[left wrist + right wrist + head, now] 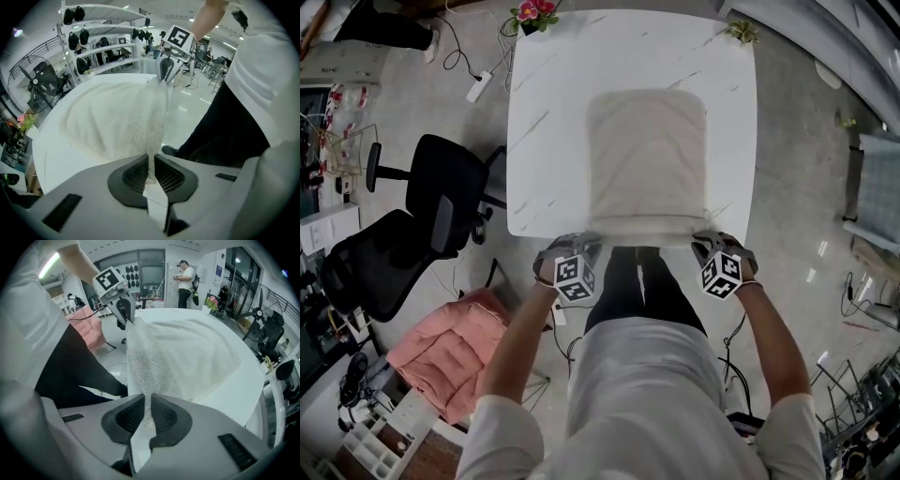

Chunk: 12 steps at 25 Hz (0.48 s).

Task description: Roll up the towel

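A cream towel (647, 159) lies spread flat on the white marble-look table (544, 122), its near edge at the table's front edge. My left gripper (586, 246) is shut on the towel's near left corner; in the left gripper view the fluffy cloth (140, 122) runs down between the dark pads (136, 176). My right gripper (705, 246) is shut on the near right corner, and the towel (187, 357) is pinched between its pads (161, 417). Each gripper shows in the other's view, the right gripper (165, 77) and the left gripper (125, 315), both clamped on the same edge.
Two black office chairs (412, 225) stand left of the table, with a pink cushion (450, 352) on the floor below them. A flower pot (534, 14) sits at the table's far left corner and a small plant (741, 31) at the far right. A person (187, 277) stands far off.
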### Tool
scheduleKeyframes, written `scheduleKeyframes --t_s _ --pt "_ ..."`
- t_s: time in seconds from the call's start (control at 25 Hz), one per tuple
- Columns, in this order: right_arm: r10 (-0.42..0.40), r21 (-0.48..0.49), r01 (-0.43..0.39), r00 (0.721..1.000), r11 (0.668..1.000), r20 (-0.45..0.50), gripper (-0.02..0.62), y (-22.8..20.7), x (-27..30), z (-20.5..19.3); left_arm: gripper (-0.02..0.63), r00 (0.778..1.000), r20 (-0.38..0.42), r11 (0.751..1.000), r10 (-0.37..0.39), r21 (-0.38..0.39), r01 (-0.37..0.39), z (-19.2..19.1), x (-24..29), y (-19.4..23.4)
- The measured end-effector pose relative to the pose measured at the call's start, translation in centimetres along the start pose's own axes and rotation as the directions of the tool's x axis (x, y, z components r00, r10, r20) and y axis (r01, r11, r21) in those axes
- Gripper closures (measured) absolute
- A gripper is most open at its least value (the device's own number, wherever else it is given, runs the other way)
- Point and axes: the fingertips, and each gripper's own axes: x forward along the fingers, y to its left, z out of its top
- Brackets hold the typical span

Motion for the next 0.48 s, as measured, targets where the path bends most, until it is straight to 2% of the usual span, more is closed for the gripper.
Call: scheduleKeyframes --t_s 0.24,0.48 --pt "0.14 0.025 -0.139 0.99 0.99 -0.02 0.545 3.3 -1.3 -0.2 0.551 0.994 -0.007 0.994 -0.113 -0.005 0.113 -0.4 -1.1 -2.7" --pt "0.16 0.06 -0.159 0.987 0.985 -0.017 0.54 1.3 -2.1 0.8 0.549 0.986 0.003 0.986 -0.166 -0.017 0.166 0.3 -2.0 -1.3"
